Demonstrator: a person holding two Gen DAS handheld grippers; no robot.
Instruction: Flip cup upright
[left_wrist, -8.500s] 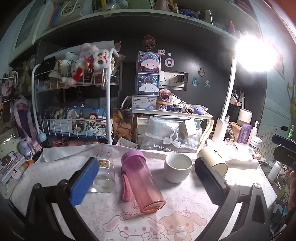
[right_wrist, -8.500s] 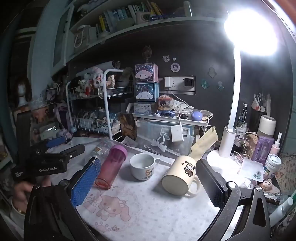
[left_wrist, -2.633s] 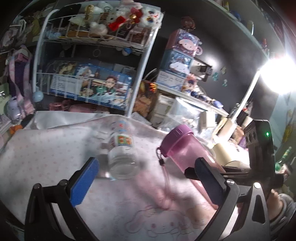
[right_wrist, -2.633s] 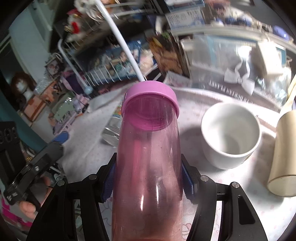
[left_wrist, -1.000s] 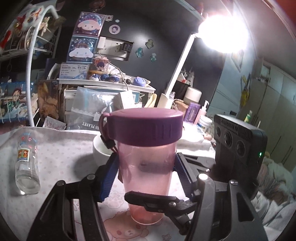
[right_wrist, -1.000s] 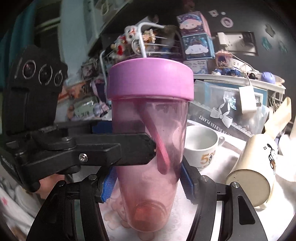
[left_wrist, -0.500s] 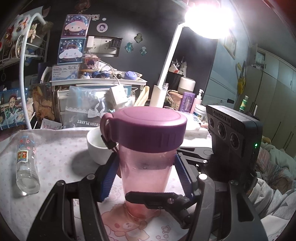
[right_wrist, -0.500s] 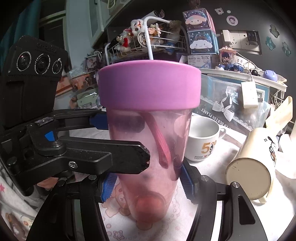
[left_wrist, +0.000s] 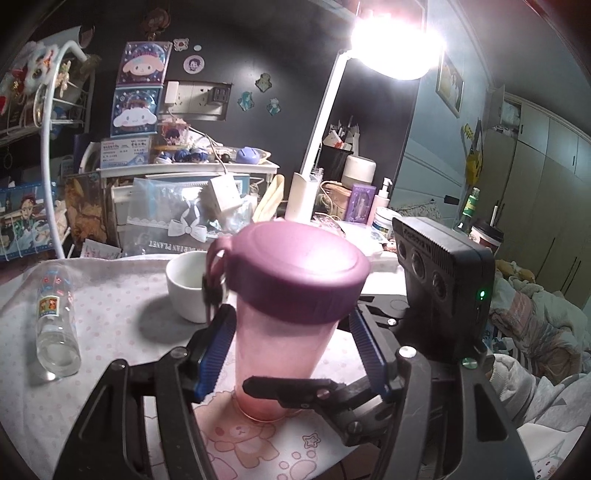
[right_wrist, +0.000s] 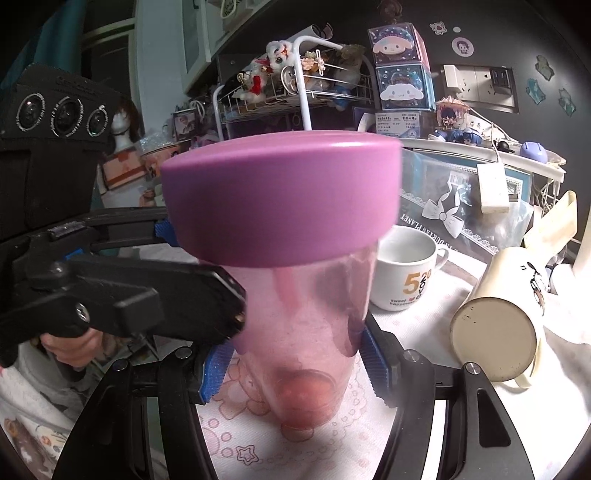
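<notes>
Cup (left_wrist: 291, 317): pink translucent tumbler with purple screw lid, standing upright, base on the printed cloth covering the desk (left_wrist: 110, 295), lid at 12 o'clock. Both grippers are on it at once.

Left gripper (left_wrist: 291, 350): blue-padded fingers (left_wrist: 214, 350) sit against the cup wall at 9 and 3 o'clock, just under the lid; they look clamped on the body. Right gripper (right_wrist: 291, 365): its blue pads flank the lower body the same way, contact apparently kept. The two grips cross, so each camera sees the other tool's black finger across the cup.

Step judged: upright placement essentially done; release remains.

Risks from here:
- Uneven release. If one gripper opens while the other drags sideways, the tall, narrow-based cup could tip.
- Soft cloth under the base may wrinkle and leave it rocking.
- Crossed fingers could snag each other, or the lid strap, on withdrawal.

Behind, at 11 o'clock in the left view: white mug (left_wrist: 188, 288), upright, near the cup. Farther, at 9 o'clock: clear glass bottle (left_wrist: 55, 328) lying on its side. At 3 o'clock in the right view: cream mug (right_wrist: 506, 317) on its side, base toward the camera. Beyond: lamp (left_wrist: 395, 48), cluttered shelves.
</notes>
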